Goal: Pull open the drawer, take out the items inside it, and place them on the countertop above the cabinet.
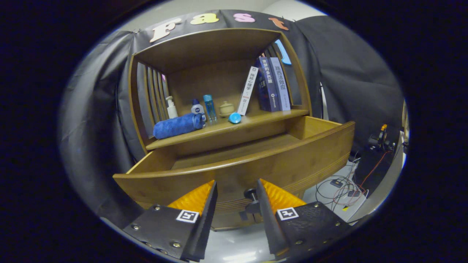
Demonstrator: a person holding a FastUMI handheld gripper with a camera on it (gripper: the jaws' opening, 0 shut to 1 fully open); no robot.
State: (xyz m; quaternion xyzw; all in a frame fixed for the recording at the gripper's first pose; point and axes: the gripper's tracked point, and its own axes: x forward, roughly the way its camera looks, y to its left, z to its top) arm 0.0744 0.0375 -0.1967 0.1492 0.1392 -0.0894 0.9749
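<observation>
The wooden cabinet's drawer point(278, 160) stands pulled out towards me, its curved front panel just ahead of my fingers. Over the panel I see part of the bare drawer floor point(234, 151); the panel hides the rest of the inside. The dark drawer knob point(250, 194) sits low on the panel, between my fingers and close against the inner side of the right one. My gripper point(237, 182) is open, with a wide gap and nothing pressed between the fingers. Above the drawer runs the countertop point(256, 122).
On the countertop lie a rolled blue towel point(178, 125), a pump bottle point(171, 107), two small bottles point(203, 107), a pale lidded jar point(226, 109), a blue round piece point(235, 117) and leaning books point(268, 84). Cables point(342, 190) and equipment point(378, 146) lie on the floor at the right.
</observation>
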